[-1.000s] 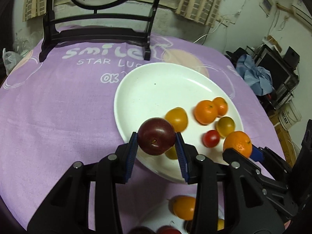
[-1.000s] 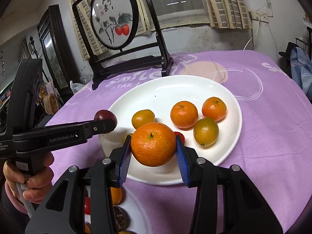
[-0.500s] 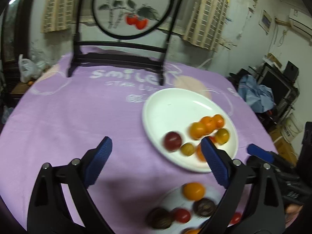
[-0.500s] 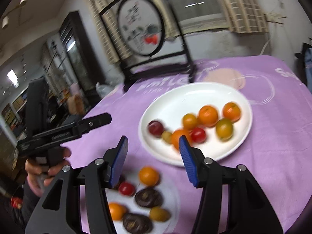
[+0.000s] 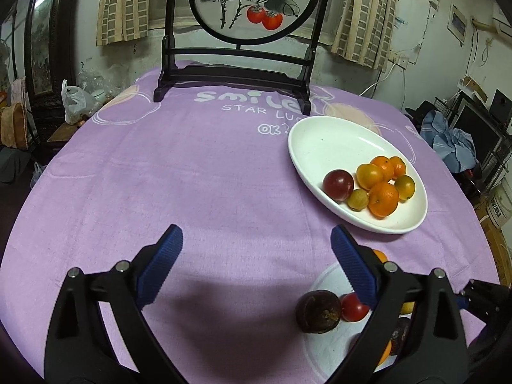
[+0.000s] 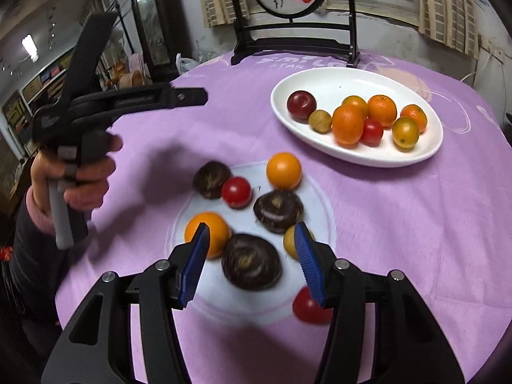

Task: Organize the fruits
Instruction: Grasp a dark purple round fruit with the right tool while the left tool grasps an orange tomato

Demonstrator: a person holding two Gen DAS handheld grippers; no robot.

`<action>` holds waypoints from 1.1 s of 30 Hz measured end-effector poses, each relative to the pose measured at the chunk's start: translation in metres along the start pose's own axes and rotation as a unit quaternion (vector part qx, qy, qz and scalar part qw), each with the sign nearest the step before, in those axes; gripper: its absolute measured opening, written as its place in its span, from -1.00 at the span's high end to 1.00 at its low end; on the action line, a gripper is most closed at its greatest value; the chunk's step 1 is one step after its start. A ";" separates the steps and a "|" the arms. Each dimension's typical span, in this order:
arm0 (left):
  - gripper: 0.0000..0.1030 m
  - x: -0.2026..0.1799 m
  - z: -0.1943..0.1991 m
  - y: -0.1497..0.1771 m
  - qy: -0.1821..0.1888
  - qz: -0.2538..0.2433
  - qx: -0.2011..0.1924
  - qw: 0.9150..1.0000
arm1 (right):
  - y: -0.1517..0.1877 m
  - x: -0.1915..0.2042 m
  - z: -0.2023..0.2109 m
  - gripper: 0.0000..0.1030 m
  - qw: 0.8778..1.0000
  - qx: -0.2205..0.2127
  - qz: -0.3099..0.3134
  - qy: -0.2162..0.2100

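- The left gripper (image 5: 256, 265) hangs empty with its blue pads spread wide over bare purple tablecloth (image 5: 198, 176), left of both dishes; in the right wrist view it (image 6: 192, 96) is up off the cloth in the person's left hand (image 6: 83, 172).
- My read: the step in hand is picking the next fruit off the flat plate (image 6: 323, 204) near the front edge of the tabletop, to join the pile in the white oval dish (image 6: 428, 121) toward the far right.
- The right gripper (image 6: 252, 259) is also empty and spread, poised just above a dark wrinkled fruit (image 6: 251, 265) near the plate's front.
- An orange fruit (image 6: 208, 233) sits close to the left pad and a small yellow fruit (image 6: 292, 240) is partly hidden behind the right pad, so I would lower straight down and centred to avoid nudging either.
- The dark fruit looks soft and wrinkled; a gentle closing across its widest part should hold it without crushing.
- A red tomato (image 6: 308, 307) lies at the plate's front right rim and could roll if bumped.
- In the oval dish the fruit crowds the near half, from the dark red plum (image 6: 300, 104) on the left to the oranges (image 6: 382, 110) on the right; the far half is bare, a safer spot for setting down.
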State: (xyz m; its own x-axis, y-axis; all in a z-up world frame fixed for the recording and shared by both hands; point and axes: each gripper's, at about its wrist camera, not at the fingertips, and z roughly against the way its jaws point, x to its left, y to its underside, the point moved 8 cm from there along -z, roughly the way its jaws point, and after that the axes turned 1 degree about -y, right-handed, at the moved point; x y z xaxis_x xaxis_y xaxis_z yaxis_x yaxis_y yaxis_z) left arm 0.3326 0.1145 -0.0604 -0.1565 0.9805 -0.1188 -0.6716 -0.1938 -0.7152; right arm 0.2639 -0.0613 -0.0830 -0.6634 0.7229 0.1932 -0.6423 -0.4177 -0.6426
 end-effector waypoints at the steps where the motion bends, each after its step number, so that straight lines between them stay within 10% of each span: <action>1: -0.85 0.000 0.001 0.000 -0.002 -0.001 0.000 1.000 | 0.003 0.003 0.002 -0.07 1.000 0.001 0.004 -0.008; 33: -0.85 -0.002 0.022 -0.003 0.014 0.007 -0.018 1.000 | 0.027 0.009 -0.024 0.12 0.995 0.039 0.072 0.051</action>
State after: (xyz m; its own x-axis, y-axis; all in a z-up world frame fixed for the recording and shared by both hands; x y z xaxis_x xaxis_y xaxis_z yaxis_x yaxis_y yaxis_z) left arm 0.3184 0.1127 -0.0431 -0.1451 0.9785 -0.1469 -0.6427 -0.2061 -0.7378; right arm 0.2495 -0.0527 -0.1169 -0.7105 0.7032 0.0253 -0.5743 -0.5587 -0.5984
